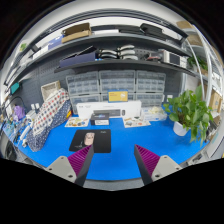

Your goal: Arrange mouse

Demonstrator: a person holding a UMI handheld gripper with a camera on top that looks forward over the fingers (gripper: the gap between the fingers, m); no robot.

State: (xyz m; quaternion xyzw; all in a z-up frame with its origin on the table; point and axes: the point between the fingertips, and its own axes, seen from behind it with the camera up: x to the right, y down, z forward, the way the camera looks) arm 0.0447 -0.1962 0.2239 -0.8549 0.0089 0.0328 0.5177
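Hand-held gripper (109,160) nearest the lens: two fingers with purple-pink checked pads (146,157) on their inner faces, spread wide, nothing between them but bare blue tabletop (120,150).

Just ahead of the left finger, almost touching its tip: a square black mouse mat (89,140) lying flat on the blue top. This mat serves as landmark for the rest.

On the mat, toward its far half: a small dark computer mouse (87,141), low and rounded, hard to separate from the mat's surface. It sits beyond the left fingertip, not between the fingers.

Left of the mat: a tilted rack with a red-white-blue checked pattern (52,108), leaning, standing on the tabletop. Further left of that, a cluster of small items too blurred to tell.

Just behind the mat: a row of flat white trays or cards (103,122) with dark and yellow contents, laid side by side along the table's back part; contents cannot be made out.

Right of the mat, well apart: a green leafy plant in a white pot (190,110), standing upright at the table's right side.

Behind the mat, past the trays: a white cabinet of small drawers (100,88) in rows, with a yellow label or box (118,96) at its front.

Above the cabinet: a dark shelf (105,42) carrying boxes and assorted gear, details not legible.
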